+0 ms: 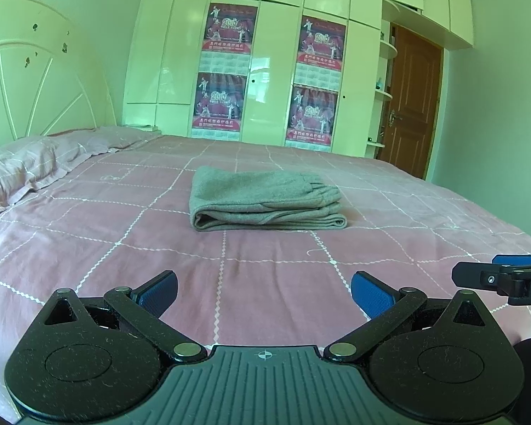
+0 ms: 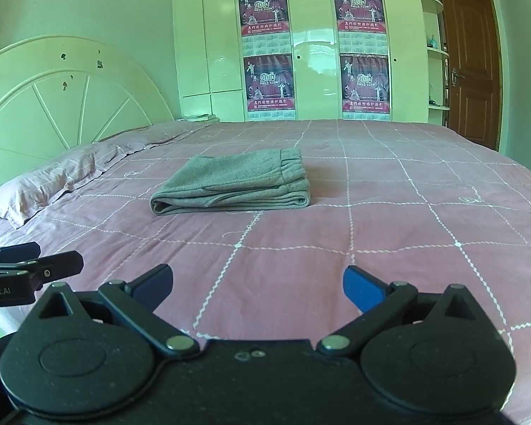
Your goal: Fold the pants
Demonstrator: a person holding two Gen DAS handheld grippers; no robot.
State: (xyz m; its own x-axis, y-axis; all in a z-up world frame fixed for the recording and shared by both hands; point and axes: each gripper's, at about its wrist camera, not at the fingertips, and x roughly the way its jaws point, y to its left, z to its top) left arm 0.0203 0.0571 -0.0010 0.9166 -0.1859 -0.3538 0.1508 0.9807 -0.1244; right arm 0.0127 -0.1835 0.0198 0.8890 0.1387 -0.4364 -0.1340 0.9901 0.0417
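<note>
Grey pants (image 1: pixel 265 198) are seen folded into a compact, layered rectangle, lying flat near the middle of the bed (image 1: pixel 124 265). The elastic waistband sits at the stack's far right end; the rounded fold faces left. A pink bedspread with a white grid covers the bed.

The left claw (image 1: pixel 263 295) is held low over the near edge of the bed, its blue-padded fingers spread wide, nothing between them. The right claw (image 2: pixel 256 288) is likewise spread and empty, just beside the left one. Both are well apart from the pants.

A pillow (image 2: pixel 35 191) is noted at the left by a white headboard (image 2: pixel 53 99). A white wardrobe (image 1: pixel 272 81) bearing four posters and a brown door (image 2: pixel 472 67) stand behind the bed.
</note>
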